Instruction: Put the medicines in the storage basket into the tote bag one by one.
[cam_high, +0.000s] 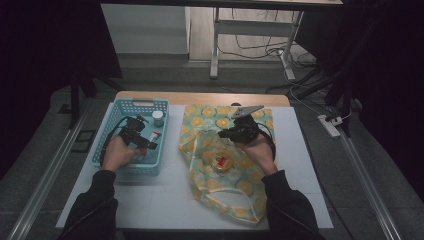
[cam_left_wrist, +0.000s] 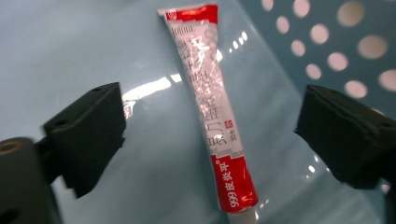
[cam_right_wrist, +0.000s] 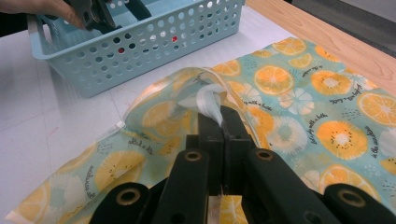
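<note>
In the left gripper view a red and white tube (cam_left_wrist: 212, 102) lies flat on the floor of a light blue basket (cam_left_wrist: 327, 37). My left gripper (cam_left_wrist: 217, 133) hangs over the tube, open, one pad on each side and neither touching it. From above, the left gripper (cam_high: 145, 142) is inside the basket (cam_high: 131, 105), by the tube (cam_high: 155, 135). My right gripper (cam_right_wrist: 220, 119) is shut on the white-lined edge (cam_right_wrist: 208, 100) of an orange-print cloth bag (cam_right_wrist: 299, 93) and lifts it off the table. The high view shows the right gripper (cam_high: 227, 134) at the mouth of the bag (cam_high: 220, 185).
A small white jar (cam_high: 158, 118) stands at the basket's far right corner. A round yellowish thing with a red label (cam_high: 222, 162) lies in the bag's mouth. The basket (cam_right_wrist: 140, 51) sits left of the bag on a white tabletop with a wooden far edge (cam_high: 200, 96).
</note>
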